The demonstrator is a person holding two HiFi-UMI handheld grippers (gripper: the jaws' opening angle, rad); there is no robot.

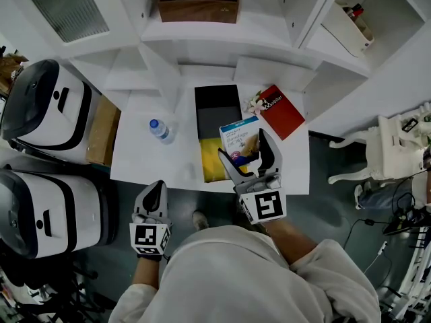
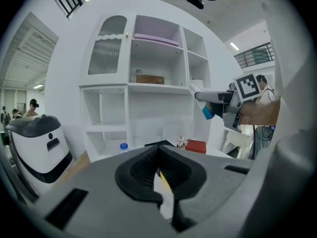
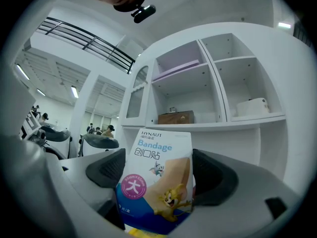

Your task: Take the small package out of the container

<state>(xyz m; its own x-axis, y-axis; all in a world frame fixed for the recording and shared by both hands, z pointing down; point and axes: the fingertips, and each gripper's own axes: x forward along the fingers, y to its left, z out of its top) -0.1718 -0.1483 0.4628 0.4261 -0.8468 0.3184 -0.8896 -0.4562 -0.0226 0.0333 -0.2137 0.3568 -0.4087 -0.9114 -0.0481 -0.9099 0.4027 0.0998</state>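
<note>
**Package is up and out, right over the container's near end**

On the white table (image 1: 135, 160), the long black container (image 1: 217, 106) runs away from us. We've got the right gripper (image 1: 241, 143) clamped on the small package (image 1: 237, 136). The bandage pack stands upright between the jaws, long side along them, over the container's yellow near end. Going by the left gripper view, it's well clear of the container. The left gripper (image 1: 155, 188) sits closed with nothing in it, off to the container's left by the table's front edge. We reckon the last bit is a sideways swing off the container, and the bare table to its left looks easiest.
</note>
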